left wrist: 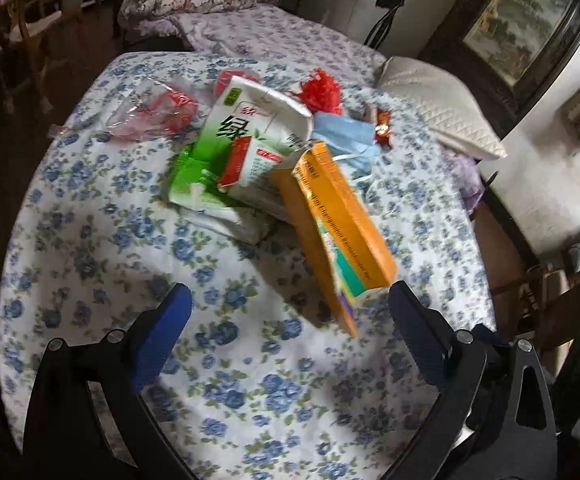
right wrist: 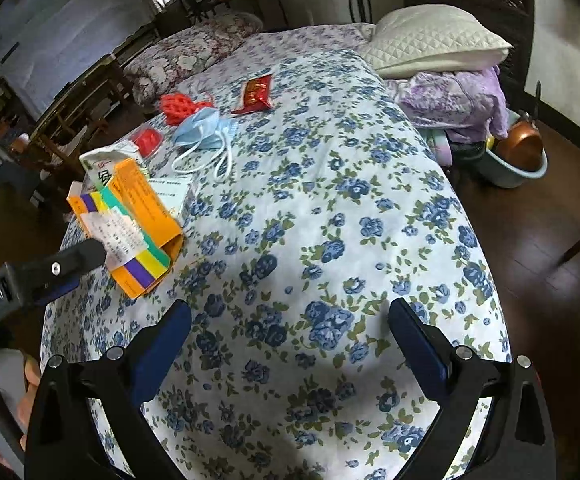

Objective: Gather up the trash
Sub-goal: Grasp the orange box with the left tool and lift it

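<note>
1. Left gripper (left wrist: 290, 300): two black, angular linkage arms, each ending in a blue pad (left wrist: 162, 334); the pad faces look finely ribbed.
2. Round silver screw heads sit in pairs on each arm, just behind the blue pads.
3. Right gripper (right wrist: 290, 316): same build, with black arms, blue pads (right wrist: 417, 344) and paired silver screws behind the pads; a sliver of orange-red shows at the outer edge of one arm.
4. Seen from the right wrist view, the left gripper's body is black, with white lettering on its side and one small silver screw nearer the pads.
5. Hand (right wrist: 6, 408) behind that lettering, around a grey handle; no sleeve visible.
</note>
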Available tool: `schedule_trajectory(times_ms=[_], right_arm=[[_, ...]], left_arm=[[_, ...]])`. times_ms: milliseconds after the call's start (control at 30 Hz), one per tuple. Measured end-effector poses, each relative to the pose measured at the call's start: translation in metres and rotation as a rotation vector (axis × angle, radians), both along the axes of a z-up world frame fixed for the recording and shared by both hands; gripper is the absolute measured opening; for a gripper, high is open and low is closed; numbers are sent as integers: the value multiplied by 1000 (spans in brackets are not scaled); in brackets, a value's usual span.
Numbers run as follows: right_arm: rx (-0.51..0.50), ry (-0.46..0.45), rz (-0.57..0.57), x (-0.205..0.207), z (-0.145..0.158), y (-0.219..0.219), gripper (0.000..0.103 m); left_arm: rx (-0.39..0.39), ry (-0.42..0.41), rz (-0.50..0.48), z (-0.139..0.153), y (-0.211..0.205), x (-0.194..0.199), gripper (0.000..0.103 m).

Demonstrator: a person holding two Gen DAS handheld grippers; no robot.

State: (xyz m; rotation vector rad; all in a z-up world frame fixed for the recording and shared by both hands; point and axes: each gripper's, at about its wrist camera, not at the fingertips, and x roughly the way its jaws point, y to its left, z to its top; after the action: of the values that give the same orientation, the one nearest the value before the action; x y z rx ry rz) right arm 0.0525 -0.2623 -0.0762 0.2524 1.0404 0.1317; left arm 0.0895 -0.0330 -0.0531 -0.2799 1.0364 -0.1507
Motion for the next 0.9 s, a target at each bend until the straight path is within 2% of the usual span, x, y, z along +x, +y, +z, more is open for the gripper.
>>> schedule_trajectory(times_ms=[167,267,367,433,467,500,533,567,667,767,900], right_arm=[[8,-9,4,-1,1,1,97],[9,-6,12,-1,1,3,97],[3,-3,23,-1,0,5,97],[1,0,25,0,0,5,97],[0,2,25,0,-1,6,97],[-2,4,25,1,-1,6,97],[-4,6,24,1,-1,6,97],[-7,8,23,1,-2,6,97],[-14,11,17,1,-3,5,97],[-15,13,4,2,-4,3,97],[-19,21,-16,3,-6,-2,97]], left_arm=[[15,-28,32,0,-6,9,94],[3,-15,35,-5,-8,16,89],[5,33,19,-14,-11,22,71],[16,50,10,-20,-13,24,49],[3,49,-2,-22,-13,25,47],[-11,43,-9,-22,-13,25,37],[-39,34,-29,-20,-13,25,22],[-45,28,-40,-18,-14,24,17],[20,2,-42,-8,-15,17,10],[-31,-35,-73,13,-3,1,9],[-36,-116,-63,42,22,-18,9]])
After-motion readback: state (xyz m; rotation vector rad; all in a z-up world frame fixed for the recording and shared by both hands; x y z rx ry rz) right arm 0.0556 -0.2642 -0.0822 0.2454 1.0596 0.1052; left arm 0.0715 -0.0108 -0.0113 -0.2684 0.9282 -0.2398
